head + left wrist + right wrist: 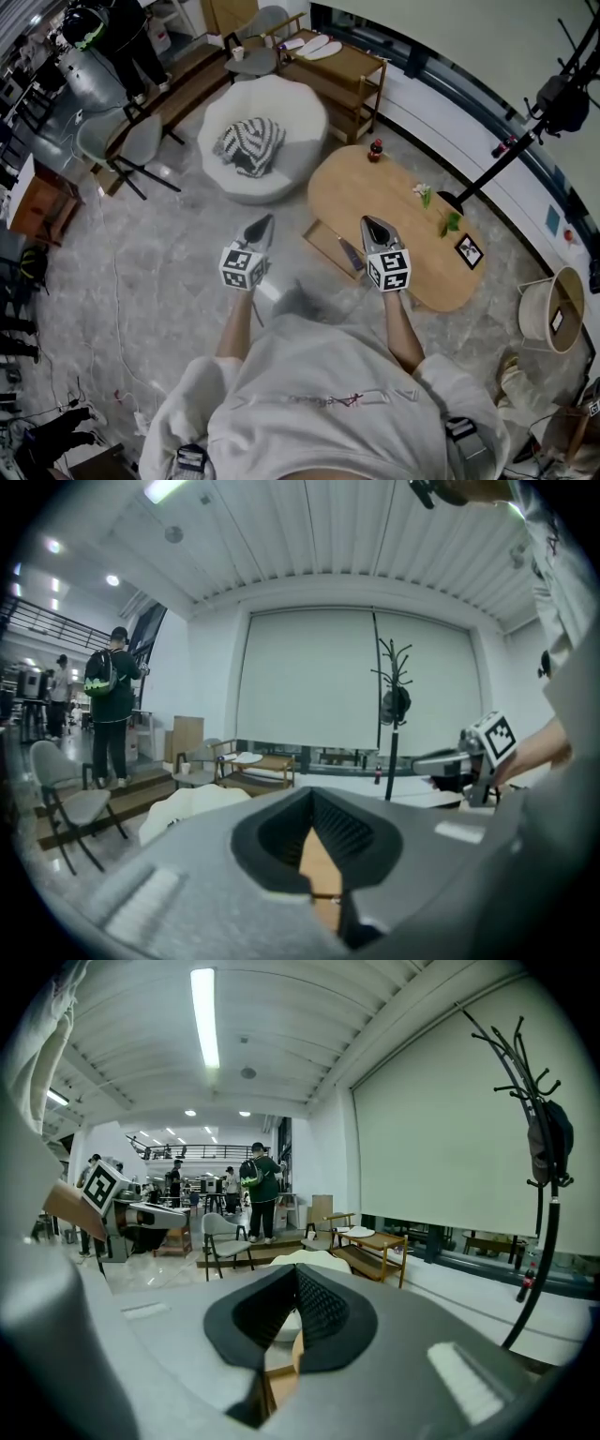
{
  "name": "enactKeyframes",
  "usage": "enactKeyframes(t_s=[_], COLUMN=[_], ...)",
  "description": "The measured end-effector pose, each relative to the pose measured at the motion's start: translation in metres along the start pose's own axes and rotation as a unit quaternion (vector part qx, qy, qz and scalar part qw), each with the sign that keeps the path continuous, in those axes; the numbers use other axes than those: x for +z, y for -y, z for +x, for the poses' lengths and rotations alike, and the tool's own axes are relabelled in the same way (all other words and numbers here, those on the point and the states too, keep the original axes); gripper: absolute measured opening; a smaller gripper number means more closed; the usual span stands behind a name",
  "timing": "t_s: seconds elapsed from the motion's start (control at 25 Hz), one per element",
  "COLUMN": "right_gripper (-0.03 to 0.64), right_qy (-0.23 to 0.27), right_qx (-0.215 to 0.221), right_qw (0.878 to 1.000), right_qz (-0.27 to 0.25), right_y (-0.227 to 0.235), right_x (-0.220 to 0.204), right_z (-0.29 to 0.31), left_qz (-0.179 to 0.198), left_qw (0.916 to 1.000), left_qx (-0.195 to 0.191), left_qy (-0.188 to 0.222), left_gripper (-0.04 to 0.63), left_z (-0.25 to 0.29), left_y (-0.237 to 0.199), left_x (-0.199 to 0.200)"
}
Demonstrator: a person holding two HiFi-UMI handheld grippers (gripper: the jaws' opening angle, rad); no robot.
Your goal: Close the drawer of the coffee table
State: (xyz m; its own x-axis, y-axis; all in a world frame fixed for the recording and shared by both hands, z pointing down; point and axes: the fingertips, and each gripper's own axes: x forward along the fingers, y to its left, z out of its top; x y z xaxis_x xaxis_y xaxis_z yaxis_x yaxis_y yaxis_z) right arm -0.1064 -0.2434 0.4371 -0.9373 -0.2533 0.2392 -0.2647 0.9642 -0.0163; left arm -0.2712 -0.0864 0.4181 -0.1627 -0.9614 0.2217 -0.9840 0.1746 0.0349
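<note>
At centre frame, the open light-wood drawer (330,246) juts from the oval wooden desk (380,197). The left gripper (265,221) and right gripper (368,223), jaws pressed together and empty, could push off-centre, jamming it skewed.

Coffee table (405,202): low, oval, light wood top, long axis running away to the right from the fingertips of the right gripper (368,223), whose tips overlap its near edge in the head view. Drawer (328,246): shallow light-wood box, pulled out of the table's long side, open, level. It sits just left of and below the right fingertips, and well right of the fingertips of the left gripper (266,221). No finger contact with the drawer visible.
</note>
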Motion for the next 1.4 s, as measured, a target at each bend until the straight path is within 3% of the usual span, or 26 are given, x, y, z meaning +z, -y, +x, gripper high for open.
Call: enactKeyframes(t_s=[0.8,1.04,1.4], right_gripper=[0.005,0.005,0.005], right_qy=[-0.014,-0.023,-0.032], right_qx=[-0.034,-0.09,-0.224], right_qw=[0.999,0.996,0.972], right_qz=[-0.001,0.013,0.06], right_y=[0.049,0.08,0.131], right_x=[0.033,0.043,0.029], right_z=[0.133,0.144,0.104], left_qz=[-0.003,-0.002,0.028], left_qw=[0.9989,0.9931,0.969], left_qx=[-0.047,-0.117,-0.244], left_qy=[-0.004,-0.007,-0.027], left_gripper=[-0.002,-0.002,-0.002], left_z=[0.124,0.185,0.264], left_y=[-0.107,-0.11,-0.065], left_x=[0.023,0.04,0.045])
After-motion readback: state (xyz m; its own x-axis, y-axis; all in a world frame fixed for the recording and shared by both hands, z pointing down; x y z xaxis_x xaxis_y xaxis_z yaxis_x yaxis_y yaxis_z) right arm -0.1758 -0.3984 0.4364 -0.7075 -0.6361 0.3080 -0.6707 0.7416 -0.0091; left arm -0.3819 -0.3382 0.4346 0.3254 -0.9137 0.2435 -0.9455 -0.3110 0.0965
